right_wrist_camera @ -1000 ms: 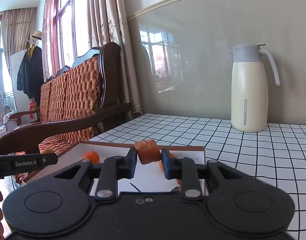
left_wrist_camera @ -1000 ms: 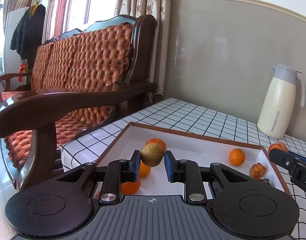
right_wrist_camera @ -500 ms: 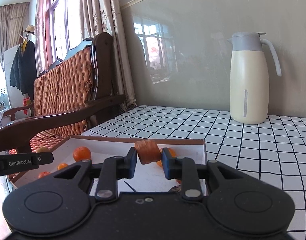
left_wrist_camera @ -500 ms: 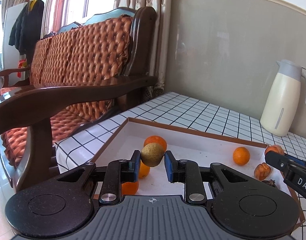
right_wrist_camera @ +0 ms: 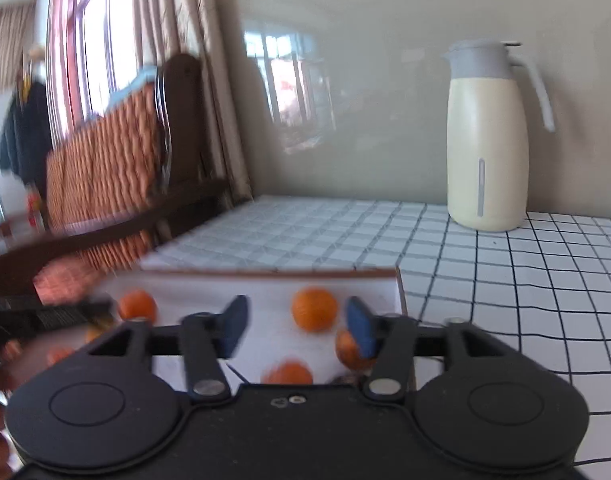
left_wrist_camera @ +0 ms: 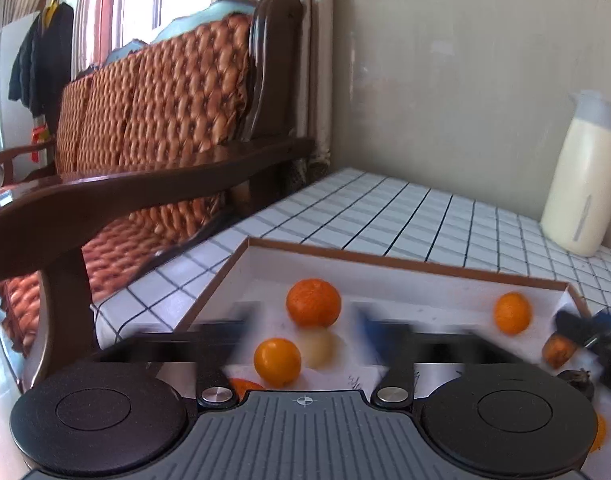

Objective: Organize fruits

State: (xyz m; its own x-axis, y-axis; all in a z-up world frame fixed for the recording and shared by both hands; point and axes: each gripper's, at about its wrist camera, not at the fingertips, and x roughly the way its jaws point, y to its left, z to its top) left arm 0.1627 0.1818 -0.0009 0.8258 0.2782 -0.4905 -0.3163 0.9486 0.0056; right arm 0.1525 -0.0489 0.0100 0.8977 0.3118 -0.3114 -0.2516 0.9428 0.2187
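Observation:
Over the white, brown-rimmed tray [left_wrist_camera: 385, 258], my left gripper [left_wrist_camera: 307, 326] is a blur as its jaws open. A pale brown-green fruit [left_wrist_camera: 320, 349] drops free between them, smeared by motion, beside two oranges [left_wrist_camera: 313, 307] [left_wrist_camera: 277, 362]. In the right wrist view my right gripper [right_wrist_camera: 297, 330] is opening too, with nothing pressed between its blue pads [right_wrist_camera: 359, 332]. A blurred orange-red fruit [right_wrist_camera: 288, 373] lies low in the tray [right_wrist_camera: 265, 283] below that gap. Another orange [right_wrist_camera: 314, 309] sits just beyond it.
A cream thermos jug [right_wrist_camera: 485, 140] stands at the back of the checked table [right_wrist_camera: 525, 280]. A wooden armchair [left_wrist_camera: 165, 184] with orange cushions flanks the tray's left side. My right gripper's tip [left_wrist_camera: 585, 332] hangs over the tray's right end by a brown fruit [left_wrist_camera: 557, 352].
Both grippers went from shut to open. The brown-green fruit left the left jaws and the reddish fruit left the right jaws, both dropping toward the tray. The left gripper moved closer over the tray.

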